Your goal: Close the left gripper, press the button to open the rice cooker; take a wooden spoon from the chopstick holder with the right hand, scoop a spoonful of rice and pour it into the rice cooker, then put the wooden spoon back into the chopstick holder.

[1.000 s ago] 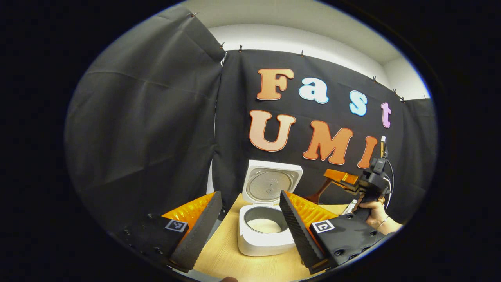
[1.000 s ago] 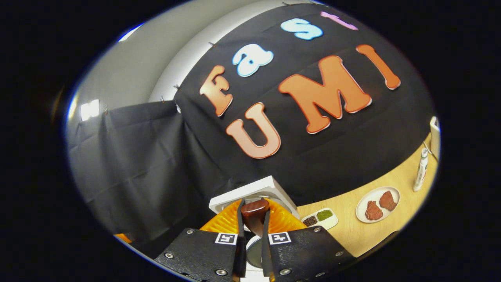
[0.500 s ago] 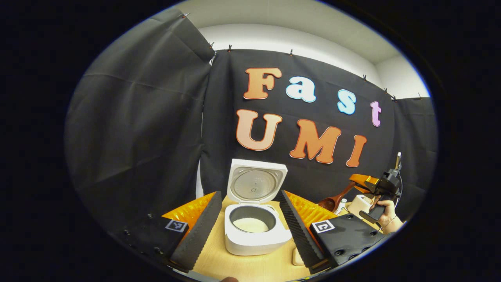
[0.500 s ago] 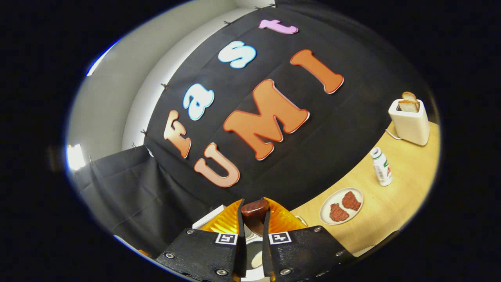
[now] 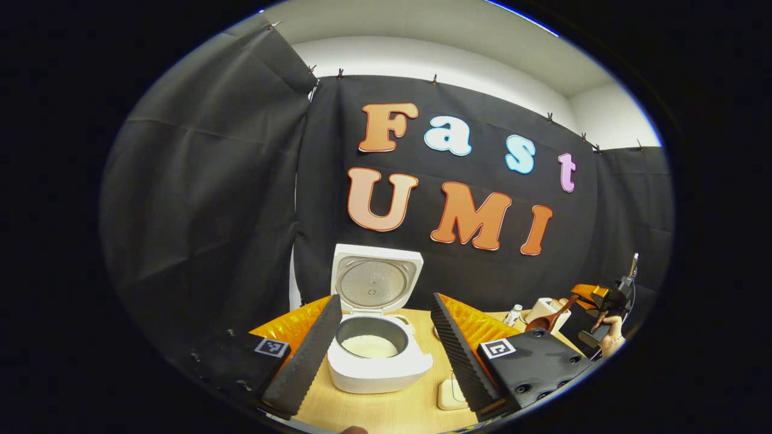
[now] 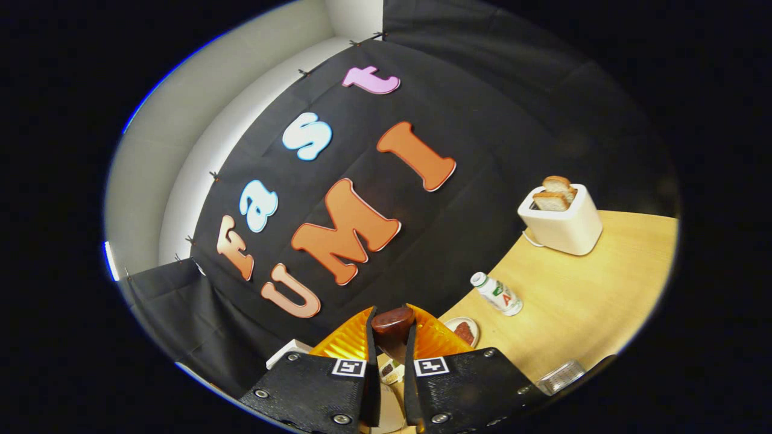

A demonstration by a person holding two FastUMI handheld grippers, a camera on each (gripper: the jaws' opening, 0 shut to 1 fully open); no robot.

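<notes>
The white rice cooker (image 5: 379,367) stands open on the wooden table, its lid (image 5: 375,283) upright and white rice (image 5: 369,346) in the pot. My left gripper (image 5: 385,298) is open, one finger on each side of the cooker, nothing between them. Far to the right, a hand (image 5: 610,339) holds my right gripper (image 5: 594,296) with the wooden spoon (image 5: 546,318) hanging from it, bowl end low and toward the cooker. In the right gripper view, my right gripper (image 6: 391,314) is shut on the spoon's dark handle end (image 6: 392,320). A corner of the cooker (image 6: 284,354) shows at the lower left.
A white toaster (image 6: 564,222) with bread stands at the back right. A small bottle (image 6: 497,294), a plate with meat (image 6: 464,330) and a clear ribbed container (image 6: 561,377) are on the table (image 6: 591,301). A small cream square object (image 5: 449,395) lies by the cooker.
My right gripper has carried the spoon to the right, away from the cooker, and has come lower. The right gripper view has swung toward the toaster. The left gripper stays open.
</notes>
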